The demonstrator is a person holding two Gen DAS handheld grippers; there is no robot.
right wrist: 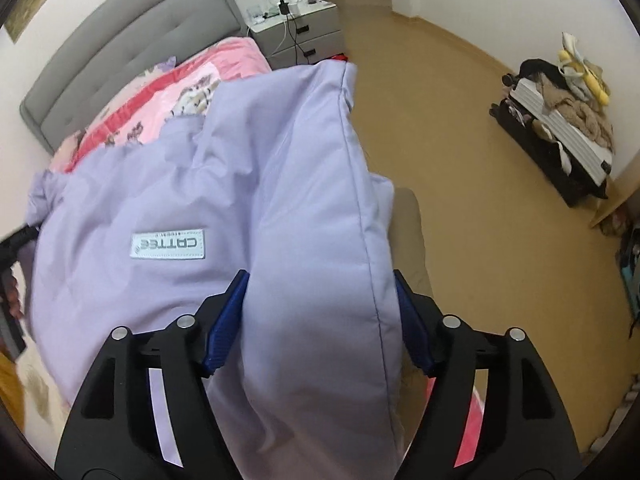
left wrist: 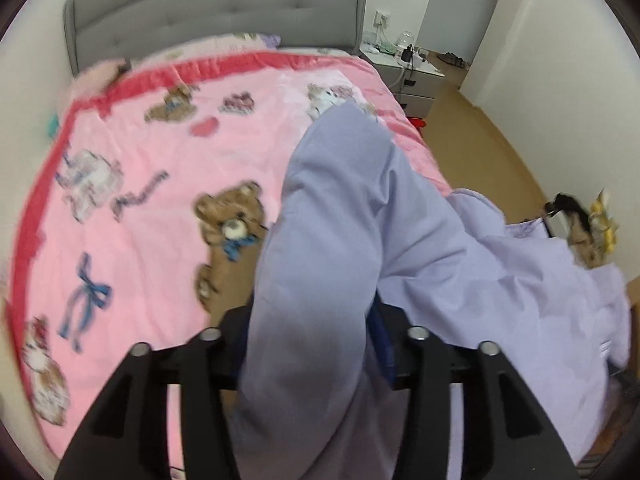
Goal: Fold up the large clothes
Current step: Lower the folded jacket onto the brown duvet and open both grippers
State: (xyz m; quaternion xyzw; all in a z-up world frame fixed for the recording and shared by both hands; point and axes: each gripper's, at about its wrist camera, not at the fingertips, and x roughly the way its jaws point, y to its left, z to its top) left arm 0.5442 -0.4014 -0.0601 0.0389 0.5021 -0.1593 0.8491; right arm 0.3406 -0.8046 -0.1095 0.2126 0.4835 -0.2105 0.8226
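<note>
While your left gripper (left wrist: 308,344) and right gripper (right wrist: 320,320) each squeeze the puffy purple coat (right wrist: 168,184), it hangs over the pink bed (left wrist: 140,152).

The jacket (right wrist: 224,200) lies on the bed (left wrist: 140,168), toward the bed's right edge, one padded part held between the left gripper (left wrist: 308,344) jaws and another between the right gripper (right wrist: 320,312) jaws. The headboard (left wrist: 216,12) stands behind the bed, the nightstand (right wrist: 296,28) beside the bed's head end, and the suitcase (right wrist: 560,136) well apart from the bed across the floor (right wrist: 460,152).
</note>
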